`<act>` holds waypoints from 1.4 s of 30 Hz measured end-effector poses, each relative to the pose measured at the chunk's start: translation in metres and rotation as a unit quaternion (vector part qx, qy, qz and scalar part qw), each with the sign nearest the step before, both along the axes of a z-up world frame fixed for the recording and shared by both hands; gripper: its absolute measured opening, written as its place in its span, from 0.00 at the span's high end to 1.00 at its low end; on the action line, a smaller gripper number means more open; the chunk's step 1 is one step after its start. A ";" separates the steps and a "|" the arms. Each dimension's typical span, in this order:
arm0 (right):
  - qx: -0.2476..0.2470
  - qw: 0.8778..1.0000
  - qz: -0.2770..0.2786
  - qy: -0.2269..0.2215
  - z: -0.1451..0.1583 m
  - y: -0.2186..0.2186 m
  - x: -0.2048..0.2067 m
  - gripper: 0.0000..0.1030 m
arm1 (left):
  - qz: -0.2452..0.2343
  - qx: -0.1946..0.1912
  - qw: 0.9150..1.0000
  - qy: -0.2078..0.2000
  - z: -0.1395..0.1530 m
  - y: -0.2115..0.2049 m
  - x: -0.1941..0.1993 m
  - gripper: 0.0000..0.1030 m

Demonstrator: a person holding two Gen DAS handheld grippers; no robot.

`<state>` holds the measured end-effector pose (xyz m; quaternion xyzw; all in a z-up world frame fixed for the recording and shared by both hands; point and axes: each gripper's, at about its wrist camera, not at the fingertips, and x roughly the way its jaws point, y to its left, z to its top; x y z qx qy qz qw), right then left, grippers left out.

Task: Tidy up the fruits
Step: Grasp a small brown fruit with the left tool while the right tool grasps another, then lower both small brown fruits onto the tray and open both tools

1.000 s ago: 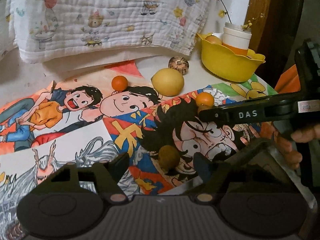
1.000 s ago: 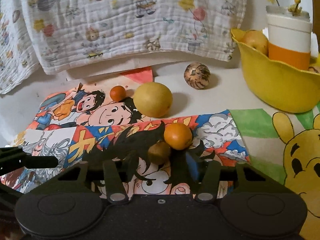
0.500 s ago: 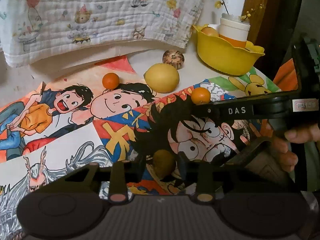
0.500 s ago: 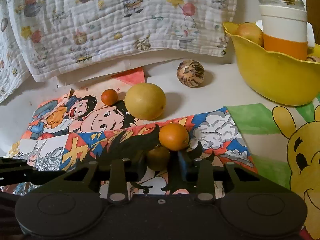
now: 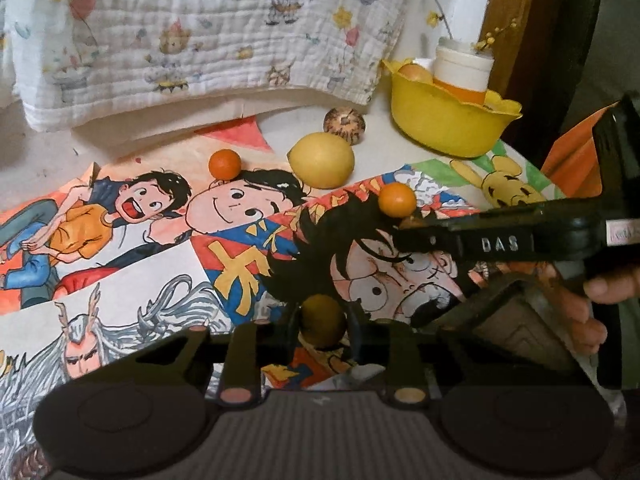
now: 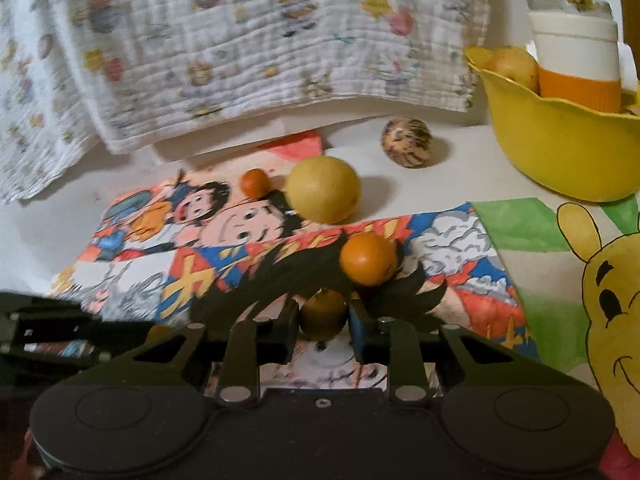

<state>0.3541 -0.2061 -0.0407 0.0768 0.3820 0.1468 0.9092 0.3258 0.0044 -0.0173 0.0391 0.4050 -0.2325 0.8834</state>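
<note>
While pinched, each round brown fruit (image 5: 322, 320) (image 6: 323, 316) looks smooth-skinned.

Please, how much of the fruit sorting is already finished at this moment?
Done: one pale fruit lies in the yellow bowl. In hand: left gripper and right gripper, jaws just closed, each pinch a small brown fruit. Remaining: two small oranges, the big yellow fruit and the striped ball, outside it.
</note>
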 end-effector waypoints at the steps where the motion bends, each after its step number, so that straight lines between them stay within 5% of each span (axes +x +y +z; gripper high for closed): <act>1: 0.000 1.000 0.008 -0.003 0.002 0.001 -0.005 0.72 | 0.000 0.000 1.000 -0.003 0.002 0.001 -0.003 0.73; 16: 0.028 0.991 0.126 0.029 0.017 0.030 -0.069 0.72 | 0.036 -0.008 0.999 -0.004 0.016 0.038 -0.059 0.73; 31: 0.015 0.989 0.111 0.101 0.006 0.041 -0.063 0.72 | 0.100 -0.021 0.991 0.089 0.001 0.057 -0.052 0.73; 42: 0.001 0.990 0.101 0.093 0.010 0.038 -0.068 0.68 | 0.119 -0.022 0.988 0.098 0.001 0.057 -0.053 0.70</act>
